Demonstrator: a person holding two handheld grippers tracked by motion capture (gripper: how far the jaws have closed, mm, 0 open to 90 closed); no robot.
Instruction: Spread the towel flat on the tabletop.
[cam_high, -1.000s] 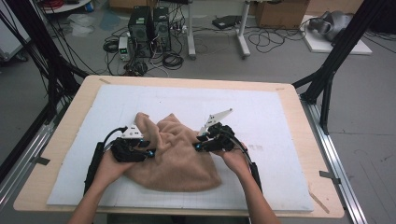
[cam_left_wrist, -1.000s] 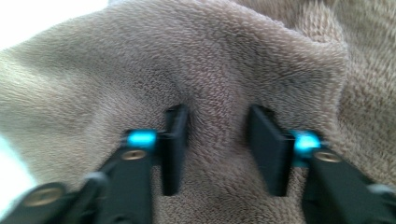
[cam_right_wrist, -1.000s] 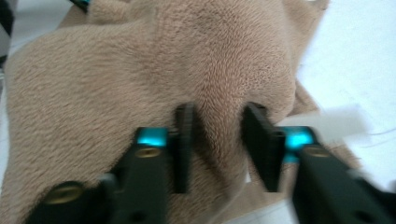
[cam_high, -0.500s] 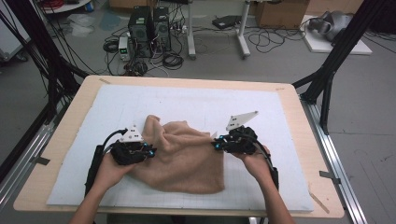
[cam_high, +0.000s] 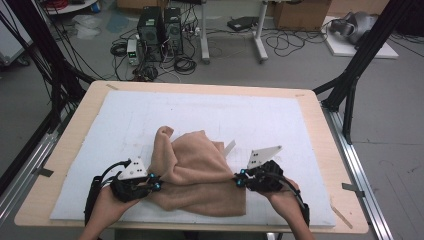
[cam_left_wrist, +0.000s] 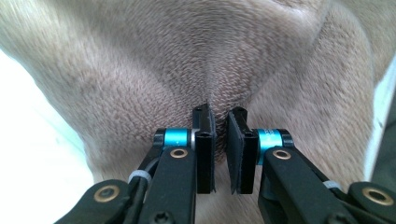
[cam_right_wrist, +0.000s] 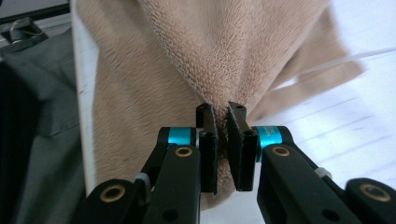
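Observation:
A tan fleece towel (cam_high: 197, 172) lies crumpled on the white mat (cam_high: 280, 120), stretched between both hands near the front edge. My left gripper (cam_high: 156, 186) pinches the towel's left edge; in the left gripper view the pads (cam_left_wrist: 204, 140) press a fold of tan towel (cam_left_wrist: 187, 70), and its jaws have just been closing on it. My right gripper (cam_high: 239, 181) holds the towel's right edge; in the right gripper view its pads (cam_right_wrist: 208, 135) clamp a bunched ridge of towel (cam_right_wrist: 224, 51), and these jaws have just closed on the cloth too.
The mat covers a wooden table (cam_high: 320, 107) with black frame legs (cam_high: 350, 85) at the right and left. Computers and cables (cam_high: 160, 30) sit on the floor beyond the far edge. A thin white strip (cam_high: 229, 148) lies beside the towel.
Both hands have moved apart and toward the front edge, pulling the towel wider and flatter. The jaws of both grippers have closed on the cloth.

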